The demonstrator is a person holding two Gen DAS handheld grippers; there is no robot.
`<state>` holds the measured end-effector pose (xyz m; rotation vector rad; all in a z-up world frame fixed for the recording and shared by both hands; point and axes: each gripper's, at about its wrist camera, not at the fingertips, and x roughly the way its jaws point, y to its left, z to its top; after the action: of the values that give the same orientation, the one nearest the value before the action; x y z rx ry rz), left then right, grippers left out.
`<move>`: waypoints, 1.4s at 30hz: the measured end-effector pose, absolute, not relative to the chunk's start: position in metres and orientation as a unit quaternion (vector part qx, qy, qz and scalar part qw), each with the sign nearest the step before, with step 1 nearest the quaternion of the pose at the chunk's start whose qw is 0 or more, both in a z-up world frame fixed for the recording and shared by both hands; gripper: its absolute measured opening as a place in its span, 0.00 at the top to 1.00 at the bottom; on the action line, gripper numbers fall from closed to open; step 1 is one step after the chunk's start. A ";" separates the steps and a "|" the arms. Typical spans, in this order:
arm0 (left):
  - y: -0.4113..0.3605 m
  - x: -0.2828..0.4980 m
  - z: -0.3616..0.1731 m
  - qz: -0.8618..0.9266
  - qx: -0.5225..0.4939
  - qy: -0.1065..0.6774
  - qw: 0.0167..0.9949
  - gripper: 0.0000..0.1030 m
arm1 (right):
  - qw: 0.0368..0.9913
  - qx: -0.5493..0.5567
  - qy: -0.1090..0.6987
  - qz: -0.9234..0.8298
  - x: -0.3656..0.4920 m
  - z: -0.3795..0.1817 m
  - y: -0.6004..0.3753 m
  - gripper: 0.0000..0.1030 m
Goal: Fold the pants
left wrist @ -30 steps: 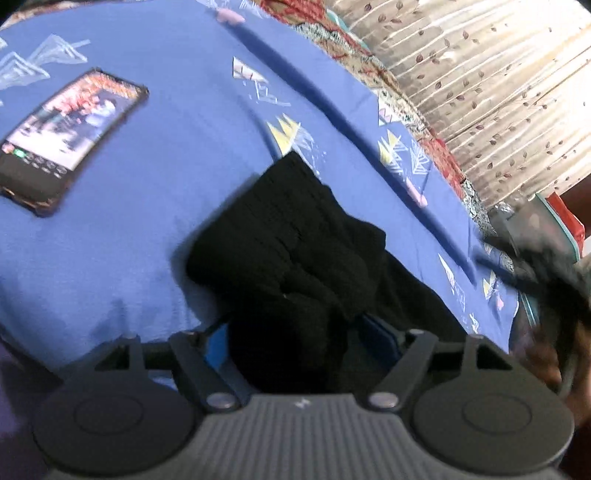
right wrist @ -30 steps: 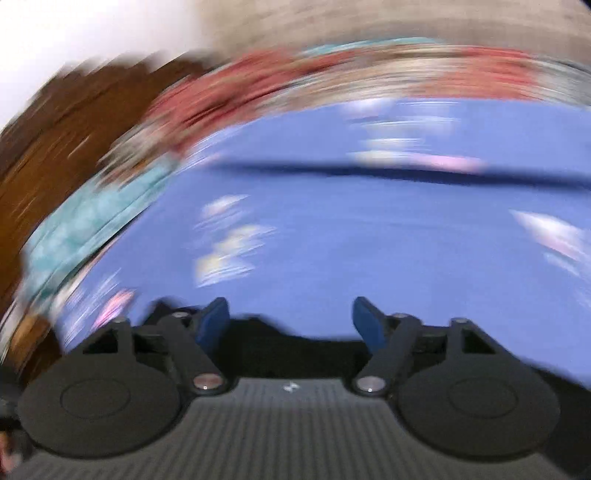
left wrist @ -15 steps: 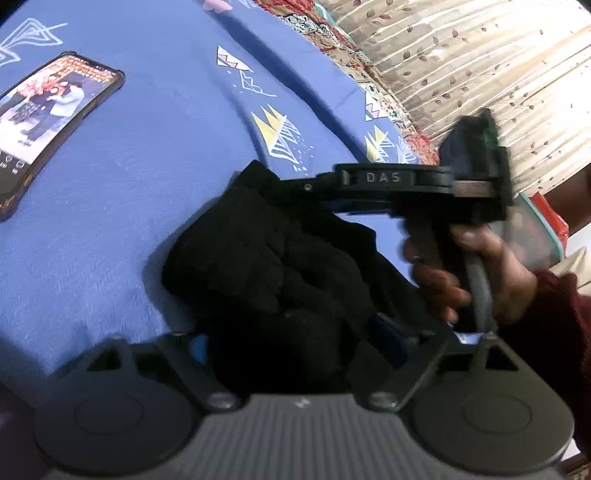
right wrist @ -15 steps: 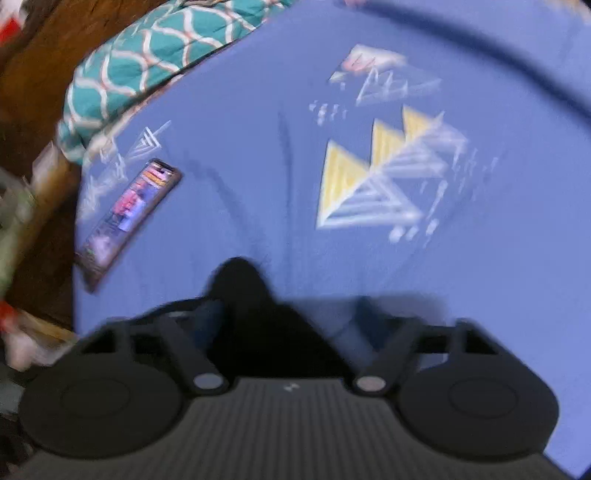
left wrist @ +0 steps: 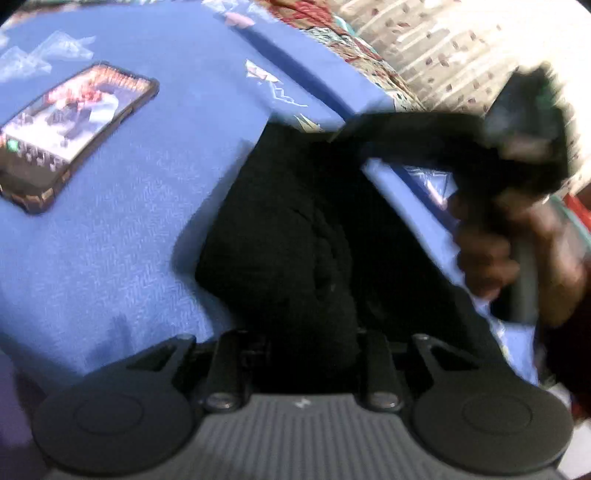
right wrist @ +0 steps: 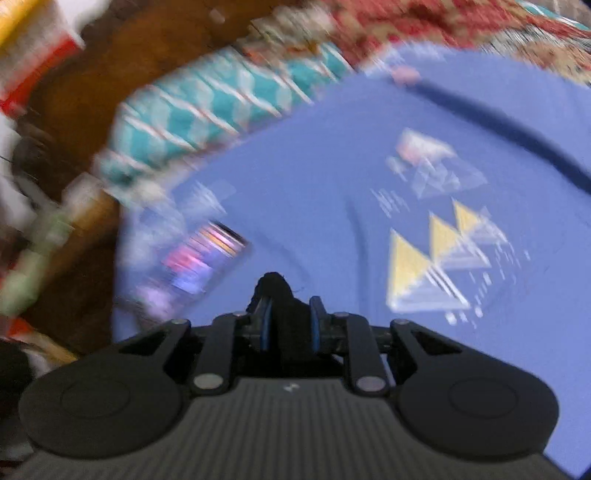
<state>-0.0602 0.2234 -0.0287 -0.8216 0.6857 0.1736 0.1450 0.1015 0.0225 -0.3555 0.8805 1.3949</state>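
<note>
The black pants point(left wrist: 291, 236) lie bunched on the blue bedsheet point(left wrist: 129, 229). My left gripper point(left wrist: 306, 332) is shut on their near end, its fingers buried in the fabric. My right gripper point(right wrist: 290, 321) is shut on a black fold of the pants point(right wrist: 284, 306), with blue pads on both sides of it. In the left wrist view the right gripper point(left wrist: 373, 140) comes in from the right, held by a hand point(left wrist: 495, 251), and lifts the pants' far edge above the sheet.
A phone point(left wrist: 70, 133) with a lit screen lies on the sheet at the left, also in the right wrist view point(right wrist: 195, 266). A teal patterned cloth point(right wrist: 207, 107) and a red patterned cover point(right wrist: 424, 26) border the sheet. A curtain point(left wrist: 461, 48) hangs behind.
Both grippers have shut on the pants. The right gripper swung in over the pants, took their far edge and is lifting it. The right wrist view is blurred by motion.
</note>
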 end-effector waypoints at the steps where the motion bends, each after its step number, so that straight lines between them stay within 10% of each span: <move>1: 0.224 -0.058 -0.028 0.084 -0.392 0.330 0.855 0.75 | 0.675 -0.165 0.404 0.595 0.148 0.008 0.107 0.73; 8: 0.226 -0.065 -0.020 0.071 -0.401 0.327 0.853 0.62 | 0.737 -0.149 0.364 0.550 0.136 0.034 0.103 0.46; 42: 0.150 -0.071 0.058 0.060 -0.250 0.310 0.915 0.59 | 0.797 0.066 0.431 0.419 0.116 0.015 -0.158 0.54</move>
<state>-0.0715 0.1500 0.0584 -0.5150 0.6377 0.1230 0.1158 -0.1577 0.0154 0.1418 0.9252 0.8990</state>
